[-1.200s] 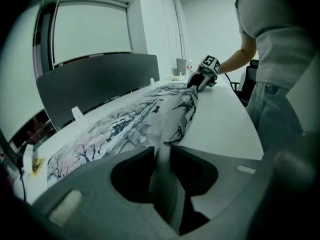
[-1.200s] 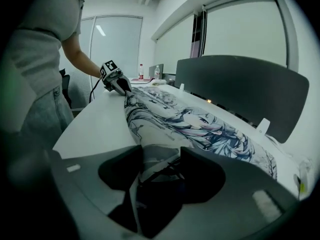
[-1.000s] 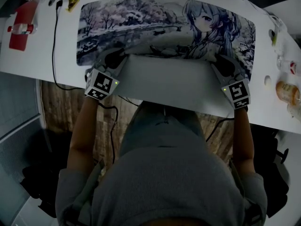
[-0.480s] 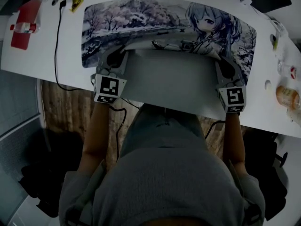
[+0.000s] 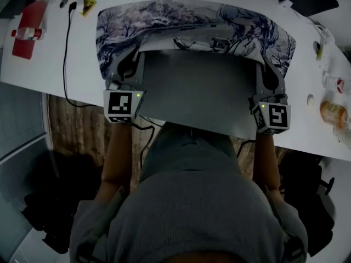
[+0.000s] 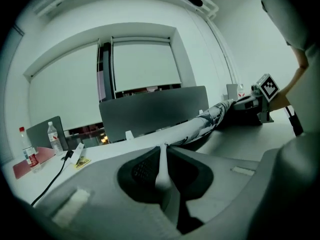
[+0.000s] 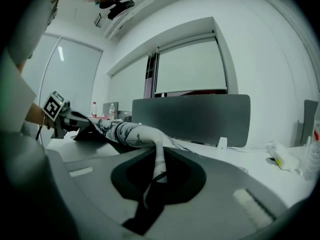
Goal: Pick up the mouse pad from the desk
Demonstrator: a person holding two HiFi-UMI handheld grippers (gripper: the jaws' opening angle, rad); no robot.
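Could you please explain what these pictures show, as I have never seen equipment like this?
There is no robot: a person holds a two-jaw gripper in each hand. The top-down picture comes from a camera on the person's head; the other two come from cameras riding on the grippers, looking along their jaws. On the white desk lie a large printed mouse pad and a black cable. The left gripper and right gripper have just been closing their jaws on the pad's near edge; each now pinches it, raised so its grey underside shows.
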